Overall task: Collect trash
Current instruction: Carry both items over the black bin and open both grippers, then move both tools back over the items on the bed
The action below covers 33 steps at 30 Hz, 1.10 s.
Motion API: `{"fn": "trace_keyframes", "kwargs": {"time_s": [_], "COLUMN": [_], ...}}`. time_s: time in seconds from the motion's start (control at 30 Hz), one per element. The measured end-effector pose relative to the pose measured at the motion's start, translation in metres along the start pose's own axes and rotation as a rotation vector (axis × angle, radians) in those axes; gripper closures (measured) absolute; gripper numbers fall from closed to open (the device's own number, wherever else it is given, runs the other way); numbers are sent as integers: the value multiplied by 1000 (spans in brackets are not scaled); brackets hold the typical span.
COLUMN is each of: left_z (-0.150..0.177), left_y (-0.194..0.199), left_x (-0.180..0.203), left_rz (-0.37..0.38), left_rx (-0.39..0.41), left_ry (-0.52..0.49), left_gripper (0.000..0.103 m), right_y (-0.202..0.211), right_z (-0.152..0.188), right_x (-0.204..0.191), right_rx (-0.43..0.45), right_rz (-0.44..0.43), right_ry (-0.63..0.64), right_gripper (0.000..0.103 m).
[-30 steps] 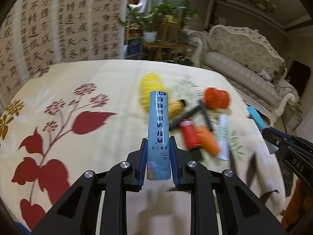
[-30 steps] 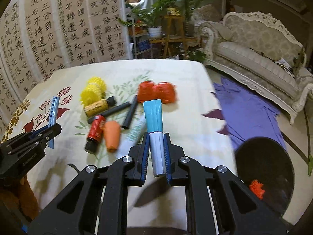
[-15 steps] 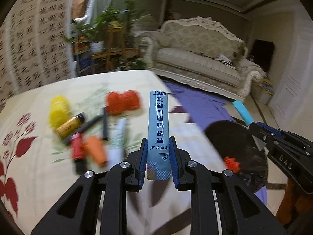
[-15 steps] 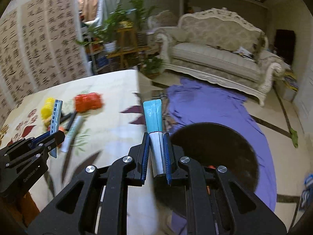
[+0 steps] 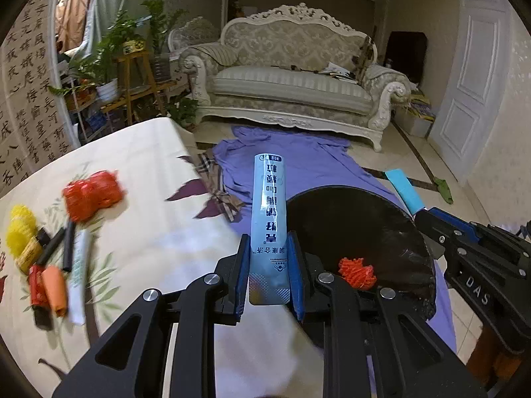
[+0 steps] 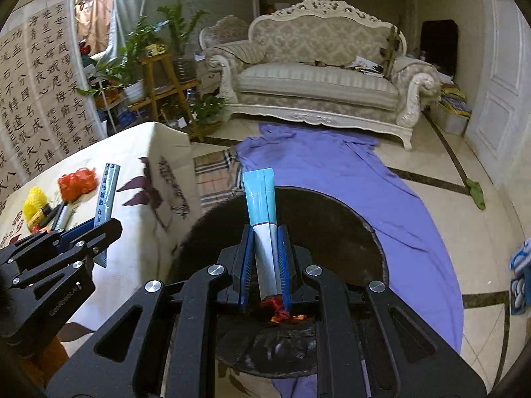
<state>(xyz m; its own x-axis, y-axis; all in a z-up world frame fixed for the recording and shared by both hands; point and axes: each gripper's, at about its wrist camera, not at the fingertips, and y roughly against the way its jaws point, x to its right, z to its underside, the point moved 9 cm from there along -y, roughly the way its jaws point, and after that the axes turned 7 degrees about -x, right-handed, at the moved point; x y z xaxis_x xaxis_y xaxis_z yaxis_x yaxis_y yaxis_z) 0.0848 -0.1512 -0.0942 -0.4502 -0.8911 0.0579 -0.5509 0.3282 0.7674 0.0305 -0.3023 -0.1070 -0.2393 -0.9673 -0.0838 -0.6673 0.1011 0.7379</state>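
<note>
My left gripper is shut on a long pale-blue sachet with dark print, held at the table's right edge beside the black bin. My right gripper is shut on a teal-and-white sachet and hangs over the black bin. A crumpled orange net lies inside the bin. In the right wrist view the left gripper and its sachet show at the left. In the left wrist view the teal sachet shows at the right.
More litter lies on the floral tablecloth: a red net, a yellow net, dark tubes, an orange piece and a white tube. A purple cloth covers the floor before a sofa.
Both grippers have swung right from above the table's litter to the table edge and the bin, each keeping its sachet. The litter pile has slid to the left of both views.
</note>
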Motion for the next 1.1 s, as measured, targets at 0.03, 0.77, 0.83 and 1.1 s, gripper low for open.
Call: {"fn": "trace_keyframes", "kwargs": {"time_s": [0.03,0.77,0.83,1.1], "left_z": [-2,-15,-15,-16], "left_y": [-3,-40,-39,-27], "left_x": [3,30,29,20], "left_rz": [1,6,11,16], "left_rx": [-3,-46,-47,-36], "left_ry": [-5,-47,-39,-3], "left_gripper": [80,51,46,35], "right_y": [-3,-22,-22,-21], "right_z": [0,-5,-5,-7], "right_x": [5,43,45,44], "right_rx": [-2,-8,-9,-6], "right_rz": [2,30,34,39], "right_ry": [-7,-90,-92,-94], "right_gripper": [88,77,77,63]}}
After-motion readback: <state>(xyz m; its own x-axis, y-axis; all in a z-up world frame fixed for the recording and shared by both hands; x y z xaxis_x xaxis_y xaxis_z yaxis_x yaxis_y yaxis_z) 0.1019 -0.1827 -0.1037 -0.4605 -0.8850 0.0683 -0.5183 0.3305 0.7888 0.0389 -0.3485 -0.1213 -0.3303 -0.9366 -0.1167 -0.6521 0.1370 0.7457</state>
